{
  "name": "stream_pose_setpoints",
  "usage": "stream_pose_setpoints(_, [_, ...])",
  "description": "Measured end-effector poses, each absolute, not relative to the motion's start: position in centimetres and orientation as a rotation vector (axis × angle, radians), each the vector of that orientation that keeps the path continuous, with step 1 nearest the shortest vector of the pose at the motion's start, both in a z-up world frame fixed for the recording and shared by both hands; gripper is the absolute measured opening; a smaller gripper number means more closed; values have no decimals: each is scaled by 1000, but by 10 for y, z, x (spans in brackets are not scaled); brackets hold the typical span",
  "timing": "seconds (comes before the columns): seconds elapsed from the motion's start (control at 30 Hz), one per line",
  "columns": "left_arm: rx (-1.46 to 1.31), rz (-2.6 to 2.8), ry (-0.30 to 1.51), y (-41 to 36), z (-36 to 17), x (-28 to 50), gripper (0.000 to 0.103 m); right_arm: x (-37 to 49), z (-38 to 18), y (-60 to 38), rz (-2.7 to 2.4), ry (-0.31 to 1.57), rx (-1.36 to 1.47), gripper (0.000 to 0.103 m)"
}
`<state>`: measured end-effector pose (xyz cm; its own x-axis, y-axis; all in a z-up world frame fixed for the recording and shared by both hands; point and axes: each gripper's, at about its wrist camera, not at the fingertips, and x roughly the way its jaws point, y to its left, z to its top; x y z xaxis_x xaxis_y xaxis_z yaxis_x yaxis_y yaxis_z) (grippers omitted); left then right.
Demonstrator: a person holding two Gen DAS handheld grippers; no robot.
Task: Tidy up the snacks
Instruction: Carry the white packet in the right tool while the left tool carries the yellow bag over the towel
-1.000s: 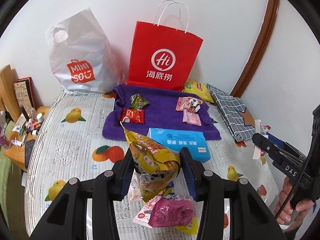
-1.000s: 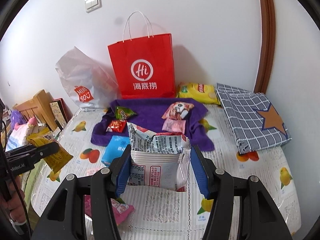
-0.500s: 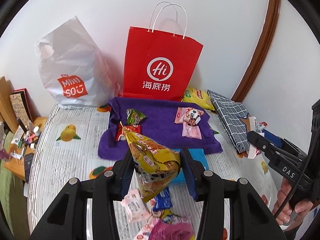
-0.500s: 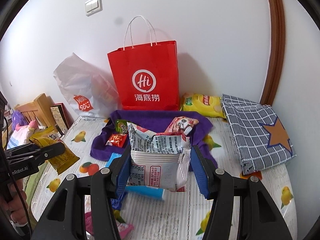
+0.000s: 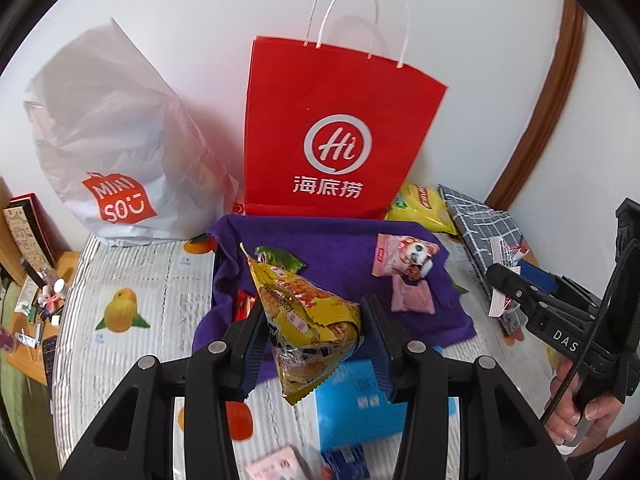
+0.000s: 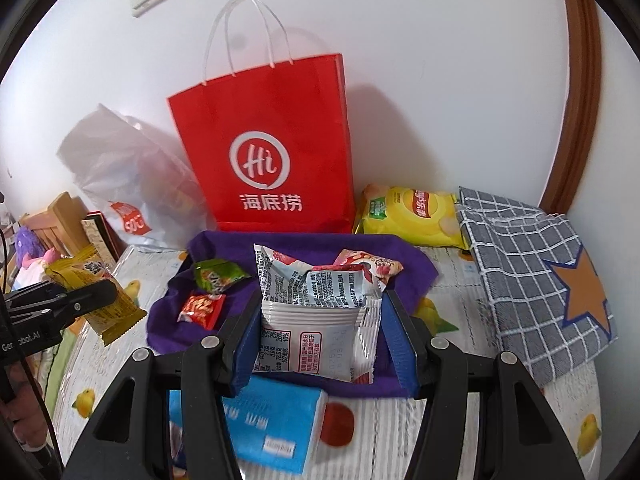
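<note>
My left gripper (image 5: 310, 342) is shut on a yellow snack packet (image 5: 304, 320), held over the near edge of a purple cloth (image 5: 332, 248). My right gripper (image 6: 316, 332) is shut on a white and red snack packet (image 6: 316, 308) above the same purple cloth (image 6: 408, 260). On the cloth lie a green packet (image 6: 218, 274), a red packet (image 6: 202, 308) and pink packets (image 5: 404, 260). A red paper bag (image 6: 272, 148) stands upright behind the cloth against the wall. From the left wrist view the right gripper (image 5: 504, 280) shows at the right edge, a hand (image 5: 580, 408) holding it.
A white plastic bag (image 5: 116, 152) leans on the wall left of the red bag. A yellow chip bag (image 6: 412, 216) and a checked grey cloth (image 6: 532, 280) lie at the right. A blue box (image 6: 276, 424) sits just below the grippers. A cluttered wooden stand (image 5: 36, 300) borders the left.
Both grippers have moved forward toward the red bag, each keeping its packet. The purple cloth and bags now appear closer; the loose snacks near the front have dropped out of view.
</note>
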<state>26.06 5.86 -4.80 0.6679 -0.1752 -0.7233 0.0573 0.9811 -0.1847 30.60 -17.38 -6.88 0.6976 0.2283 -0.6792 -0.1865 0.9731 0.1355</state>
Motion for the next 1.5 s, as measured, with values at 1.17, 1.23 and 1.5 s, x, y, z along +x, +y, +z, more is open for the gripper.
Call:
stream_pose_setpoints(1.17, [-231,-108,949,76,-126,366,43,413,-158,-141,277,922,14,57])
stream_pose_setpoints(1.23, [-231,-110,948,75,-126,367,43,414,-161,-139,277,927,8,57])
stream_pose_setpoints(1.5, [-232,-136,941,69,-126,365,43,416,-168,-137,275,945,-11,57])
